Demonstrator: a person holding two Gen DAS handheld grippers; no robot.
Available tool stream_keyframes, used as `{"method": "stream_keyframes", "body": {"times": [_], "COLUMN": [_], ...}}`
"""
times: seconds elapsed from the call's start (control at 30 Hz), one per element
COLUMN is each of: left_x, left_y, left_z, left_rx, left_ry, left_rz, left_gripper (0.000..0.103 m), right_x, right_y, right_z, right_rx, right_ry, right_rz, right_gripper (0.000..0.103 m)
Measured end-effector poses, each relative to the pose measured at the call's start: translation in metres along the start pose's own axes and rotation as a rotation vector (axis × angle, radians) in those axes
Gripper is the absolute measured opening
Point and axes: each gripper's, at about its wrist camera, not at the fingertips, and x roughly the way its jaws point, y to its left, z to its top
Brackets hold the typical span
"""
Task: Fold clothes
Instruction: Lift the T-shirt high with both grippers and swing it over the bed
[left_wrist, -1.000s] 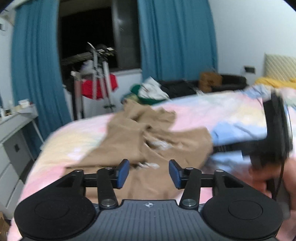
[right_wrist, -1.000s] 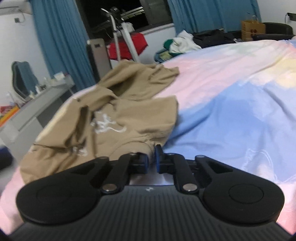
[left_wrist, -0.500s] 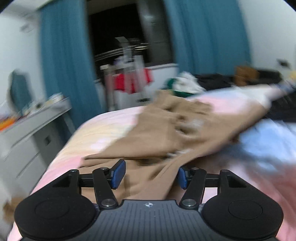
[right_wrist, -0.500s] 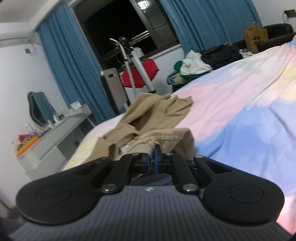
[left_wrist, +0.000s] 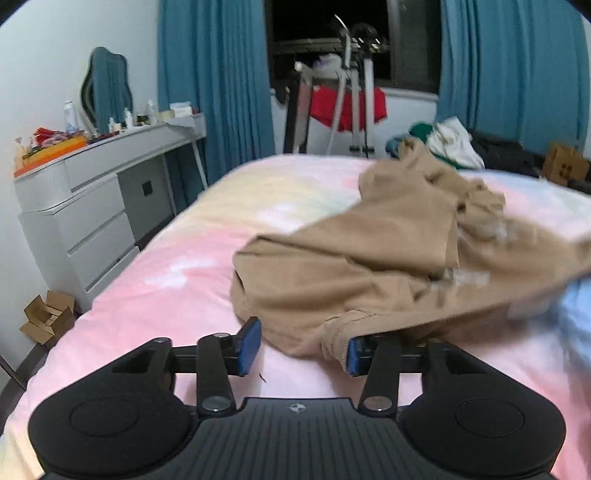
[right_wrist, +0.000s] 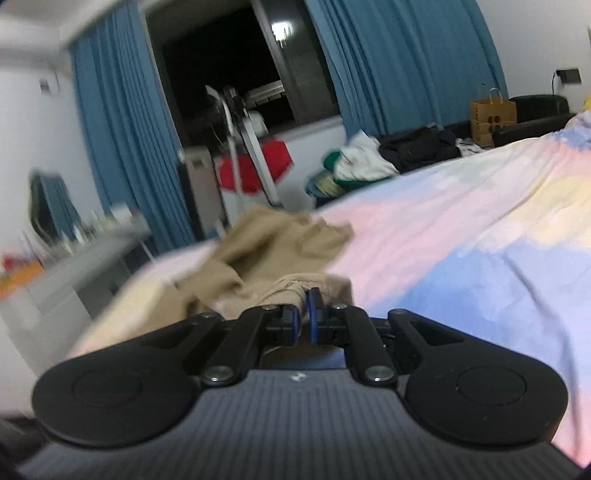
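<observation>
A: What is changing around the tan hoodie (left_wrist: 369, 266) just now?

B: Over the last second the right gripper (right_wrist: 303, 317) has been lifting away from the bed (left_wrist: 177, 280) with the garment's ribbed hem pinched, so the cloth is stretching out from the heap instead of lying slack. The left gripper (left_wrist: 299, 347) has been swinging leftward, round to the hoodie's near edge (its view is now taking in the grey dresser (left_wrist: 92, 206), which was barely in view a second ago).

A: And for the folding?

B: I am judging that the hoodie is being pulled out and straightened; it is still crumpled, not lying folded.

A: How are the fingers standing?

B: The left ones are standing wide apart, gripping nothing; the right-hand blue pad (left_wrist: 355, 355) is touching the hoodie's nearest cuff or hem, which is draping over it. The right gripper's pads are nearly together, clamping a bunch of tan hem.

A: Where is the hoodie lying?

B: It is lying mid-bed on the pastel cover, its near edge just beyond the left fingertips, its bulk trailing away toward the drying rack (left_wrist: 351, 92) and blue curtains (left_wrist: 214, 81) beyond the hoodie
</observation>
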Motion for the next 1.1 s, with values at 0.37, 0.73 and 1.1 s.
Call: {"method": "stream_keyframes", "body": {"times": [0.37, 0.73, 1.1], "left_x": [-0.011, -0.175, -0.366], "left_y": [0.001, 0.018, 0.053], "left_z": [0.046, 0.210, 0.342], "left_rx": [-0.156, -0.299, -0.287], "left_ry": [-0.132, -0.573, -0.762], "left_rz": [-0.163, -0.374, -0.429], "left_gripper": [0.006, 0.004, 0.005], "right_x": [0.017, -0.127, -0.339], "right_y": [-0.023, 0.057, 0.137], "right_z": [-0.006, 0.203, 0.346], "right_rx": [0.169, -0.043, -0.288], "right_ry": [0.117, -0.382, -0.707], "right_rz": [0.021, 0.032, 0.027], "right_gripper": [0.008, 0.005, 0.005]}}
